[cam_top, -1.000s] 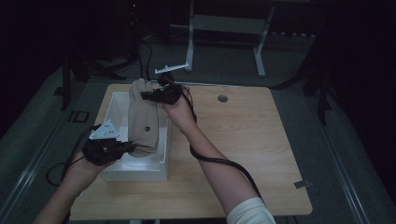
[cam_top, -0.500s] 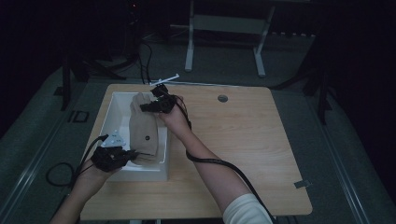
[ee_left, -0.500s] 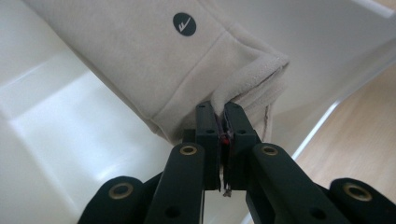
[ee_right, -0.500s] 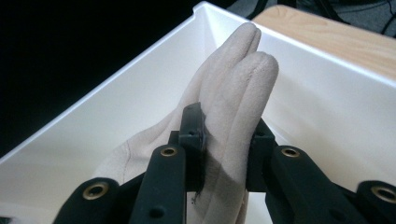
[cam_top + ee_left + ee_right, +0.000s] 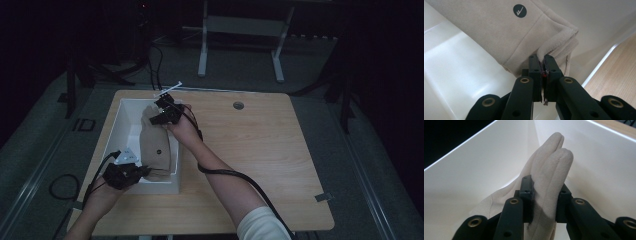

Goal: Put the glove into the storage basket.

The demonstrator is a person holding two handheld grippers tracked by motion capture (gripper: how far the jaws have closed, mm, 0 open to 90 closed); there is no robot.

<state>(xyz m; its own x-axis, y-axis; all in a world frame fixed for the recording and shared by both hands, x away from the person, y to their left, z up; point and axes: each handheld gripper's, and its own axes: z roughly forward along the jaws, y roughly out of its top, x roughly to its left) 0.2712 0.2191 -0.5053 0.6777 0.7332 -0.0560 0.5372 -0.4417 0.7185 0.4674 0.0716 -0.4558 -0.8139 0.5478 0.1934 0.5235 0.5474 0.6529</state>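
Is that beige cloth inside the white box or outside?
Inside: the beige cloth hangs stretched between both grippers within the white box's walls; whether it touches the bottom, cannot tell.

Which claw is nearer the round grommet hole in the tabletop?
Right. The right claw grips the glove at the bin's far end, closer to the grommet hole; the left claw is at the near end.

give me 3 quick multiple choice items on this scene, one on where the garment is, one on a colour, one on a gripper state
1. Where does the beige fleece garment lie?
A. in the white bin
B. on the floor
C. on the bare tabletop

2. What colour is the round logo patch?
A. red
B. black
C. yellow

3. How is the left gripper?
A. wide open
B. lying loose on the table
C. shut on the garment's hem

Answers: 1 A, white walls surround it; 2 B, dark disc with pale mark; 3 C, jaws pinch the hem.
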